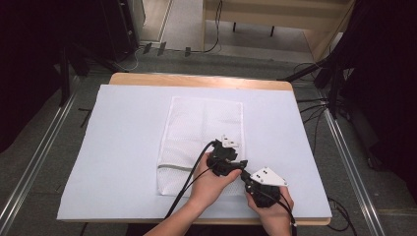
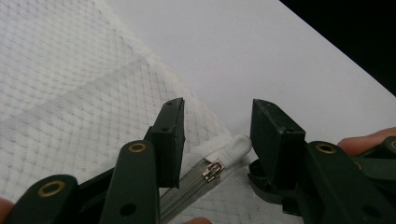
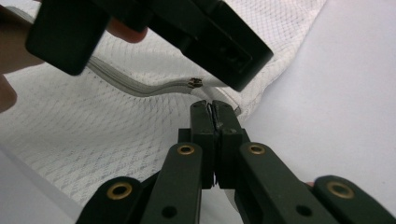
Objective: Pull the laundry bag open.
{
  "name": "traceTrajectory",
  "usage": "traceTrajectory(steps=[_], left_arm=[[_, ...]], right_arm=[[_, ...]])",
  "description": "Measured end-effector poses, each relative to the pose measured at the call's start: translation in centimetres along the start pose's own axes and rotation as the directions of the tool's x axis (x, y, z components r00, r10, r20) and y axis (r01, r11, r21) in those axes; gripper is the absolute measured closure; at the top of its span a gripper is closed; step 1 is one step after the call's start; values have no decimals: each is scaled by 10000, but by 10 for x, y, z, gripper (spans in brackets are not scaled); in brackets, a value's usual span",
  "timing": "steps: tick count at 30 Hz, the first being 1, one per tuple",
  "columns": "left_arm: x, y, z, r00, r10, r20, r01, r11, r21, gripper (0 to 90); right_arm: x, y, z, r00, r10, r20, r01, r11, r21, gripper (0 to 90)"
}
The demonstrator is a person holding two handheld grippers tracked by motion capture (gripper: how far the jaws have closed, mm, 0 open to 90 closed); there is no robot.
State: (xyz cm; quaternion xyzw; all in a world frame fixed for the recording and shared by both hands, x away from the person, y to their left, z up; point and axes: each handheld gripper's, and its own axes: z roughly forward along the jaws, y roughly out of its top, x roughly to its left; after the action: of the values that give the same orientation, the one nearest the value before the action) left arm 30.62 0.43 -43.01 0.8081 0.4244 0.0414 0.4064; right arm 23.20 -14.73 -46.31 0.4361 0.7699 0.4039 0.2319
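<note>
A white mesh bag lies flat on a pale sheet, its grey zipper running along the near end. My left gripper is open over the zipper's right end. The metal slider and the white end tab sit between its jaws, untouched. My right gripper is shut on the bag's edge just beside that tab. In the high view the left gripper and the right gripper meet at the bag's near right corner. The left gripper's fingers hang above the slider.
The sheet covers a wooden table. Its right edge runs close behind the bag's corner. Metal rails flank the table, cables trail on the floor at right, and a wooden bench stands beyond.
</note>
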Motion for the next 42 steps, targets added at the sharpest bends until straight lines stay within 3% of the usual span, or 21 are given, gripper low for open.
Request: traceTrajectory(steps=[5, 9, 12, 16, 21, 23, 24, 27, 28, 29, 30, 35, 42], left_arm=[[-2, 0, 2, 9999, -32, 166, 31, 10000, 22, 510], [-3, -1, 6, 9999, 99, -34, -98, 9992, 399, 522], [3, -1, 3, 9987, -15, 502, -3, 9994, 360, 581], [10, 1, -5, 9959, -210, 879, 194, 9996, 196, 651], [16, -1, -10, 9945, -408, 968, 402, 9992, 85, 691], [16, -1, -9, 9934, -491, 1038, 483, 9988, 97, 641], [14, -1, -8, 9948, -491, 892, 485, 9988, 90, 641], [6, -1, -3, 9981, -308, 537, 295, 9993, 237, 497], [-1, 0, 3, 9999, -41, 132, 36, 9992, 398, 469], [-1, 0, 3, 9999, -41, 132, 36, 9992, 398, 450], [-4, 0, 8, 9999, 79, -138, -70, 9977, 669, 437], [-3, 0, 10, 9990, 221, -394, -191, 9970, 755, 540], [11, 3, -1, 9993, -171, 330, 151, 9981, 590, 689]], right_arm=[[0, 0, 1, 10000, -37, 9, 37, 10000, 5, 900], [1, 0, 1, 10000, -78, -21, 78, 10000, -9, 900], [1, 0, 1, 10000, -34, -30, 34, 10000, 9, 900], [0, 0, 1, 10000, -66, -2, 66, 10000, -1, 900], [0, 0, 2, 10000, -66, 1, 66, 10000, 26, 900], [0, 0, 2, 10000, -85, 7, 85, 10000, 35, 900], [0, 0, 2, 10000, -73, -2, 73, 10000, 50, 900], [2, 0, 3, 9999, -134, -33, 134, 9999, 34, 900], [3, 0, 3, 9999, -142, -14, 142, 9999, 22, 900], [3, 0, 3, 9999, -142, -14, 142, 9999, 22, 900], [4, 1, 2, 9999, -135, -52, 135, 9999, 10, 900], [4, 0, 2, 9998, -176, -60, 176, 9998, -7, 900], [3, 0, 2, 9998, -188, -68, 188, 9998, 15, 900]])
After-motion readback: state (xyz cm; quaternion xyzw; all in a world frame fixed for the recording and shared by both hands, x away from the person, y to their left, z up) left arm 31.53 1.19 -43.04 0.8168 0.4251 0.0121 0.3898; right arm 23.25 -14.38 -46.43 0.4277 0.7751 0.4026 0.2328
